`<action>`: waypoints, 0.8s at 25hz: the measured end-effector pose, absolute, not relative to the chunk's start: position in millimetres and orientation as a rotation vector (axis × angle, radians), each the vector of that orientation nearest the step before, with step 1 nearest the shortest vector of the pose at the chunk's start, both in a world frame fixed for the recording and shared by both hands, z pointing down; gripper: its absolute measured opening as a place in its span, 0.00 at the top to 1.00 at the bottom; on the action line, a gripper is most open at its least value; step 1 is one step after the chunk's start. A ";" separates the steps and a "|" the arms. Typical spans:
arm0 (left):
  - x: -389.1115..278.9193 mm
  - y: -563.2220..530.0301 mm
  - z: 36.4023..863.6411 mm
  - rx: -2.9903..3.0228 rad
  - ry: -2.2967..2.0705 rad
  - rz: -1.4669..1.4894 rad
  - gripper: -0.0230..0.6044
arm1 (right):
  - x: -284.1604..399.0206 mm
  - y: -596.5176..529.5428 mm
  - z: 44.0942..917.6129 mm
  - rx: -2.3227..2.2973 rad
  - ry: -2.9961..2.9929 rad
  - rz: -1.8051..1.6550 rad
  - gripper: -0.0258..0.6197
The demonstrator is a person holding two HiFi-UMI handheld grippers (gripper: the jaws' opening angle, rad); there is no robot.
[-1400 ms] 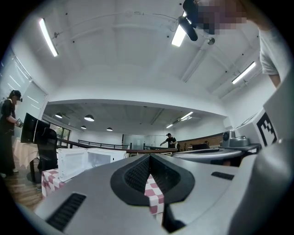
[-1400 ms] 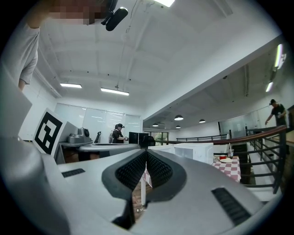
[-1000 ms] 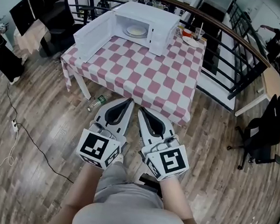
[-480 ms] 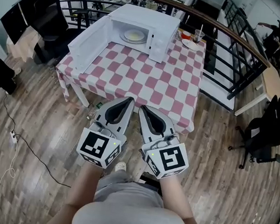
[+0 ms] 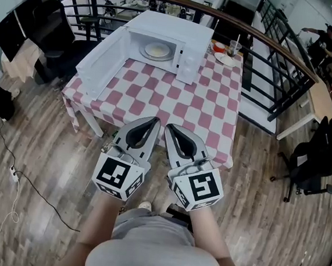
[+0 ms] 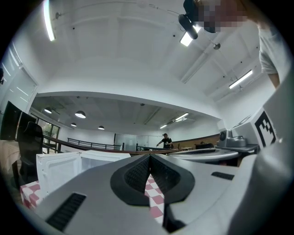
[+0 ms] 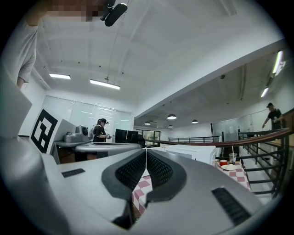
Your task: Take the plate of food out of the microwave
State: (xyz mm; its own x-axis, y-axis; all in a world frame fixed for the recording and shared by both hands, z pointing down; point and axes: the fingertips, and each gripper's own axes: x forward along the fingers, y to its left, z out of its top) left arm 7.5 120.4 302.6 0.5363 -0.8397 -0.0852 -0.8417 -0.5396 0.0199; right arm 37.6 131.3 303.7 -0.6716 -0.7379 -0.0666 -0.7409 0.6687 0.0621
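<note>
A white microwave point(image 5: 174, 35) stands at the far end of a table with a pink-and-white checked cloth point(image 5: 175, 98). Its door point(image 5: 101, 63) hangs open to the left. Inside lies a pale plate of food point(image 5: 157, 51). My left gripper point(image 5: 155, 121) and right gripper point(image 5: 169, 126) are held side by side over the table's near edge, well short of the microwave. Both are shut with nothing between the jaws. The left gripper view shows its jaws point(image 6: 149, 156) closed, with the microwave point(image 6: 94, 157) beyond. In the right gripper view the jaws point(image 7: 146, 151) are closed too, and the microwave point(image 7: 193, 153) is ahead.
A cup with a straw point(image 5: 235, 47), a red bowl point(image 5: 220, 47) and a small plate point(image 5: 224, 58) sit to the right of the microwave. A dark curved railing point(image 5: 268, 43) runs behind the table. Black office chairs point(image 5: 311, 165) stand at the right, and a cable point(image 5: 16, 168) lies on the wooden floor at the left.
The table and microwave have drawn nearer and lower in the head view as I walk toward them. Both grippers stay shut and side by side.
</note>
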 end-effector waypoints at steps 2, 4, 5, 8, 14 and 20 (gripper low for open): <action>4.8 112.0 303.2 -2.738 1.489 0.132 0.96 | 34.8 122.9 304.4 -1.264 2.840 0.133 0.92; 2.7 104.8 303.5 -2.742 1.483 0.129 0.96 | 33.2 115.1 305.4 -1.271 2.842 0.126 0.92; 1.3 101.3 303.5 -2.743 1.484 0.130 0.96 | 32.4 111.5 306.0 -1.272 2.843 0.122 0.92; -4.6 89.2 303.4 -2.740 1.500 0.133 0.96 | 29.2 99.9 306.9 -1.269 2.853 0.117 0.92; -17.1 65.8 317.4 -2.736 1.551 0.097 0.96 | 21.3 70.5 315.3 -1.248 2.862 0.095 0.92; -23.2 25.7 318.2 -2.720 1.587 0.090 0.96 | 13.1 34.7 318.8 -1.204 2.884 0.076 0.92</action>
